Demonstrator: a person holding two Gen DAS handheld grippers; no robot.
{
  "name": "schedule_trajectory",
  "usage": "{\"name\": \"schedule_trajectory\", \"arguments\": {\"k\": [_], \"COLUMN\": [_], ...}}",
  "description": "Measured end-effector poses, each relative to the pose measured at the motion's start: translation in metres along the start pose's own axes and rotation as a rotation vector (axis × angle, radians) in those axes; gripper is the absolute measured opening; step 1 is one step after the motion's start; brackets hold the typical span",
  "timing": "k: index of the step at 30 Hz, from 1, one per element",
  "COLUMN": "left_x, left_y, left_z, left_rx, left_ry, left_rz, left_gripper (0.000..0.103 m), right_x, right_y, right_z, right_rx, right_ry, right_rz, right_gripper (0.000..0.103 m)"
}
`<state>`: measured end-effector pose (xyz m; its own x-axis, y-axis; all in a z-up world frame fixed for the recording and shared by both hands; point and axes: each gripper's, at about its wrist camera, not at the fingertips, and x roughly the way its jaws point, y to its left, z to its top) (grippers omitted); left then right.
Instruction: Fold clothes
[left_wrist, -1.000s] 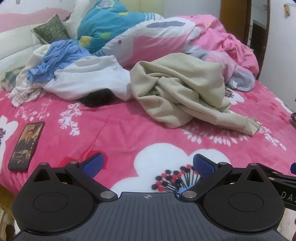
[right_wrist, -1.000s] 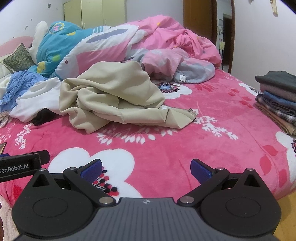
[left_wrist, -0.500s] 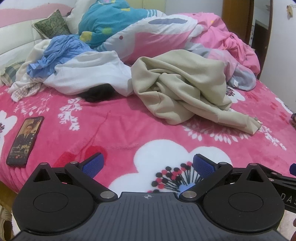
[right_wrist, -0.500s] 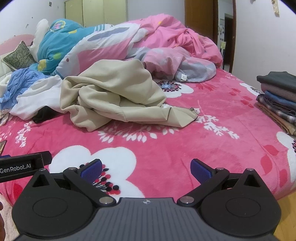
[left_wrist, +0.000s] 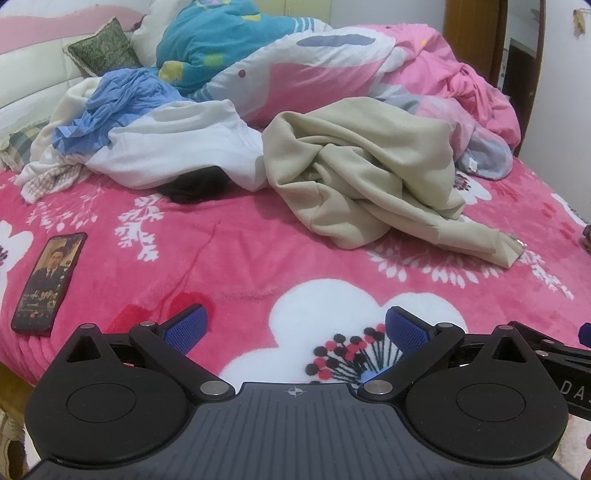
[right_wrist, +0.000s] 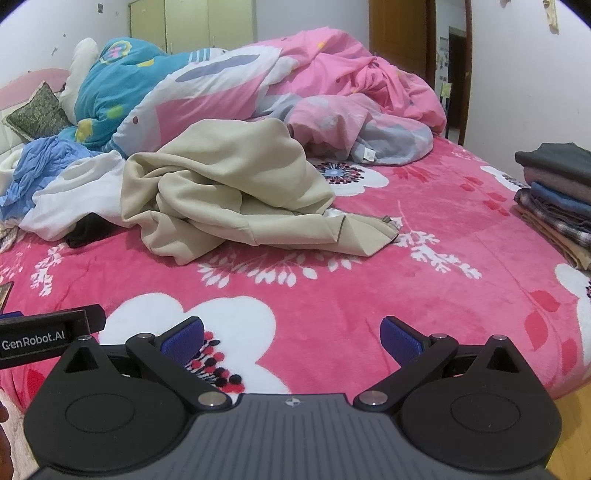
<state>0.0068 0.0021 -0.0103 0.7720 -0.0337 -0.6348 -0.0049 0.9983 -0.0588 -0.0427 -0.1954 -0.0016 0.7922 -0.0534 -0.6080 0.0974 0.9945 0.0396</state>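
Both grippers hover spread over the near edge of the bed, holding nothing.

Landmark: beige garment (left_wrist: 373, 184), crumpled mid-bed on the pink blanket (left_wrist: 229, 258). Far left of it, phone (left_wrist: 48, 282) flat on the blanket; left, blue cloth (left_wrist: 122, 107) atop a white sheet (left_wrist: 177, 147), black item (left_wrist: 195, 184) tucked under. Behind it, duvet heap (right_wrist: 314, 88). Far right, folded stack (right_wrist: 557, 192). Left gripper (left_wrist: 294, 328) and right gripper (right_wrist: 291, 338): fingers wide apart, well short of the garment.

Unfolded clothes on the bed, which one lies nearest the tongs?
The beige garment, crumpled mid-bed with one end trailing toward the open right tongs. The white garment and blue garment lie farther back.
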Motion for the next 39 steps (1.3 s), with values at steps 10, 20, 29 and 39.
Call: {"name": "schedule_trajectory", "arguments": {"k": [10, 20, 29, 39], "left_x": [0.012, 0.04, 0.076, 0.118], "left_y": [0.0, 0.008, 0.029, 0.031], "left_z": [0.004, -0.002, 0.002, 0.075], "left_rx": [0.002, -0.022, -0.123, -0.052], "left_ry": [0.017, 0.053, 0.023, -0.155], "left_rz": [0.017, 0.003, -0.091, -0.126], "left_gripper": [0.103, 0.103, 0.103, 0.103], "right_x": [0.009, 0.026, 0.051, 0.091], "right_y": [0.001, 0.002, -0.007, -0.014], "right_z": [0.003, 0.0, -0.006, 0.084], "right_rx": [0.004, -0.004, -0.066, -0.127], "right_ry": [0.006, 0.0, -0.099, -0.296], "right_rz": [0.009, 0.047, 0.14, 0.21], "right_gripper": [0.103, 0.103, 0.103, 0.103]}}
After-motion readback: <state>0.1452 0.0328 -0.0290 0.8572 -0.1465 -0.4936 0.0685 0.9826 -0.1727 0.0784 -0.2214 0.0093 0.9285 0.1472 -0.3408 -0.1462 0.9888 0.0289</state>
